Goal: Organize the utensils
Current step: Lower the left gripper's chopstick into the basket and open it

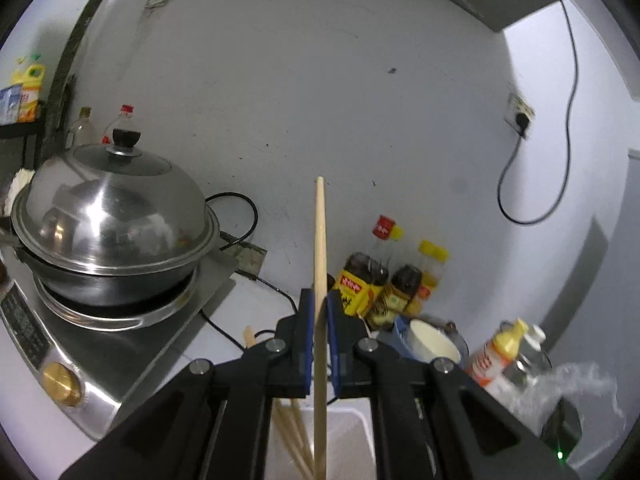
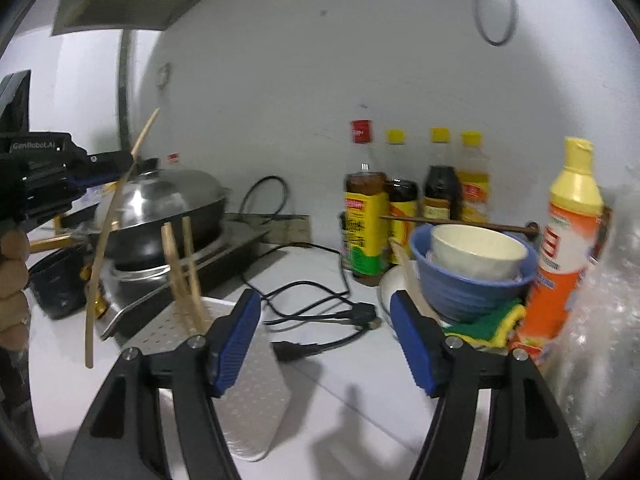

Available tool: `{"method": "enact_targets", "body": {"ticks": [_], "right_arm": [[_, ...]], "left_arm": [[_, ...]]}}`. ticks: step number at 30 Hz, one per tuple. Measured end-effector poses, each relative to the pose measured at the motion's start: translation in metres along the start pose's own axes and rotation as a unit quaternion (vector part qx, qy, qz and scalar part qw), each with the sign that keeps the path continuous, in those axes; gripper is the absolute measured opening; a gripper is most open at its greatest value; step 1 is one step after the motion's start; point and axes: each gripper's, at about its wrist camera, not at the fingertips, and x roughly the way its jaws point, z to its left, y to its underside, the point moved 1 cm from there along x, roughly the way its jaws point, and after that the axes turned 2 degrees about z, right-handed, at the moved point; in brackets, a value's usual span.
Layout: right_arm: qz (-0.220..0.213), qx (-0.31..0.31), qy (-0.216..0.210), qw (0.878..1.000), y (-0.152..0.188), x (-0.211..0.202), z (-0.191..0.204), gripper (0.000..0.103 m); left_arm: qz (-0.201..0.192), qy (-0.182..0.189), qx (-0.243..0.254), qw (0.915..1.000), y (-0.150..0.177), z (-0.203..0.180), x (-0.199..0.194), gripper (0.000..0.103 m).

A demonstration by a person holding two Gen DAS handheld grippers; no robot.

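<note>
Left gripper (image 1: 319, 322): We see its blue pads clamped on a single wooden chopstick (image 1: 319, 280), pinched near mid-length so the stick stands almost upright.

Why held so: We judge the upright hold lets the lower tip drop straight into the white holder (image 1: 352, 440) directly beneath the jaws.

Chopstick: Pale, smooth, slender wood; from the right wrist it hangs slanted, its lower end above the counter beside the holder's left side.

Holder: White, boxy, with a perforated wall (image 2: 256, 380); several matching chopsticks (image 2: 182, 264) already lean inside it. It stands toward the front of the counter (image 2: 340, 360), ahead of the stove.

Right gripper (image 2: 324, 344): Jaws spread wide and holding nothing, poised above the holder's right edge and the loose black cable (image 2: 320, 312).

Further utensils: Beside the blue bowl (image 2: 472, 280), a flat wooden stick (image 2: 408, 268) leans on the white dish under it; a dark one (image 2: 460, 222) lies across the bowl's rim. A cream cup is nested in the bowl.

Counter's left side: A domed, shiny steel lid (image 1: 112, 216) covers a black wok on a brushed-metal cooker (image 1: 120, 344).

Back edge by the wall: Sauce bottles (image 2: 416, 200) with yellow and red caps stand in a row; an orange squeeze bottle (image 2: 568, 248) is at the right.

Progress: We judge sorting is partly done.
</note>
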Motion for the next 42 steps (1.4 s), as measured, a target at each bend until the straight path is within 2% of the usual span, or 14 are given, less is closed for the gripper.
{"method": "enact_targets", "body": {"ticks": [2, 4, 9, 12, 16, 18, 19, 20, 25, 30, 34, 38, 42], "right_arm": [[0.006, 0.022, -0.005, 1.000, 0.001, 0.001, -0.007, 0.066], [0.009, 0.029, 0.000, 1.000, 0.002, 0.001, -0.010, 0.066], [0.009, 0.020, 0.015, 1.000, 0.002, -0.001, -0.008, 0.066], [0.010, 0.018, 0.017, 1.000, 0.002, -0.001, -0.008, 0.066], [0.016, 0.024, 0.023, 0.999, 0.003, 0.000, -0.013, 0.066], [0.021, 0.033, 0.026, 0.999, 0.003, 0.002, -0.017, 0.066], [0.024, 0.036, 0.027, 0.999, 0.004, 0.003, -0.019, 0.066], [0.028, 0.039, 0.029, 0.998, 0.005, 0.004, -0.020, 0.066], [0.035, 0.030, 0.028, 0.999, 0.006, 0.007, -0.015, 0.066], [0.043, 0.022, 0.024, 0.999, 0.009, 0.011, -0.010, 0.066], [0.058, 0.023, 0.022, 0.998, 0.013, 0.017, -0.008, 0.066], [0.066, 0.025, 0.014, 0.997, 0.016, 0.021, -0.005, 0.066], [0.076, 0.029, 0.003, 0.997, 0.020, 0.025, -0.003, 0.066]], "left_arm": [[-0.008, -0.004, -0.014, 0.9999, 0.002, -0.001, 0.009, 0.006], [-0.023, -0.014, -0.006, 0.9996, 0.005, -0.006, 0.018, 0.006], [-0.017, -0.017, -0.015, 0.9996, 0.018, -0.009, 0.039, 0.006], [0.004, -0.023, -0.005, 0.9997, 0.032, -0.012, 0.051, 0.006], [0.059, -0.026, 0.019, 0.9978, 0.054, -0.013, 0.061, 0.006], [0.085, -0.031, 0.029, 0.9955, 0.063, -0.012, 0.063, 0.018], [0.101, -0.032, 0.033, 0.9939, 0.067, -0.010, 0.064, 0.035], [0.103, -0.032, 0.030, 0.9936, 0.069, -0.008, 0.062, 0.047], [0.096, -0.035, 0.036, 0.9941, 0.068, 0.000, 0.038, 0.053], [0.083, -0.034, 0.042, 0.9951, 0.064, 0.010, 0.003, 0.055], [0.087, -0.040, 0.046, 0.9944, 0.070, 0.022, -0.018, 0.056], [0.095, -0.068, 0.055, 0.9916, 0.085, 0.043, -0.040, 0.056], [0.111, -0.086, 0.043, 0.9892, 0.101, 0.065, -0.058, 0.056]]}}
